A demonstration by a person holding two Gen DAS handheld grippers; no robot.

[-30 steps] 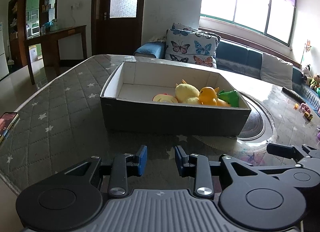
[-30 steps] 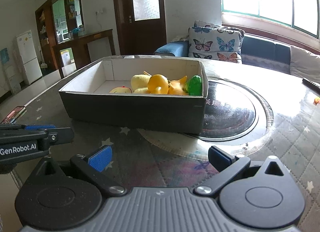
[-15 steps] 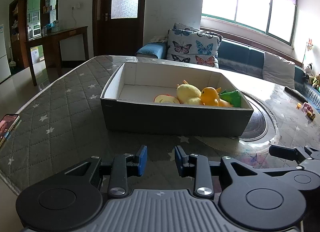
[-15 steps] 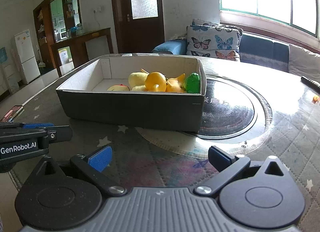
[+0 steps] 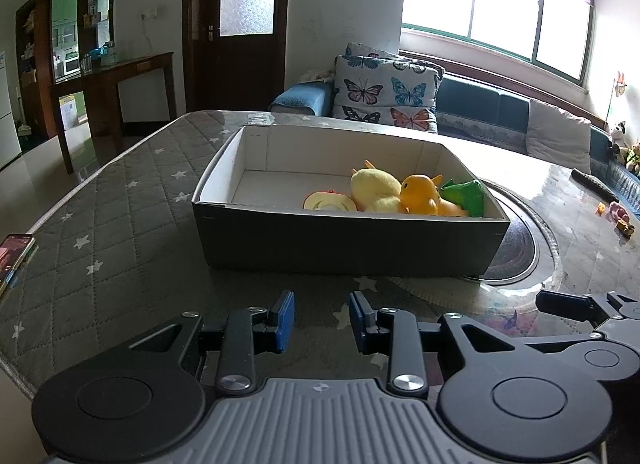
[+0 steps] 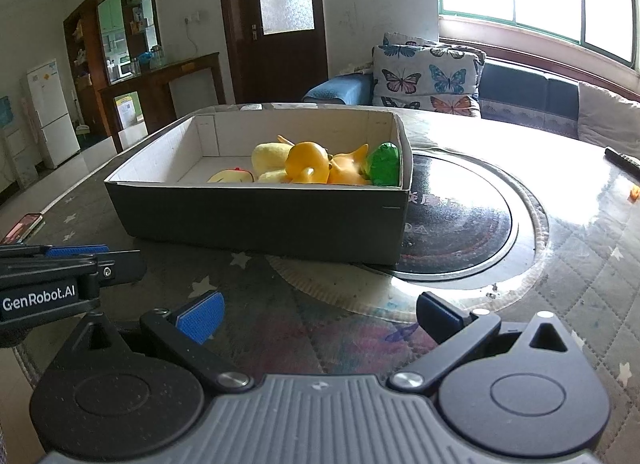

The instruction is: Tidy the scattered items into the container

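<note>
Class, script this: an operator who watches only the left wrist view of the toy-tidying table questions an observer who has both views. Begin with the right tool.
Operator: Is my right tool holding anything?
Observer: No. Its fingers stand wide apart above the table, with nothing between them.
Operator: Is anything written on the left tool?
Observer: Yes. The right wrist view shows its side, which carries a label reading GenRobot.AI.
</note>
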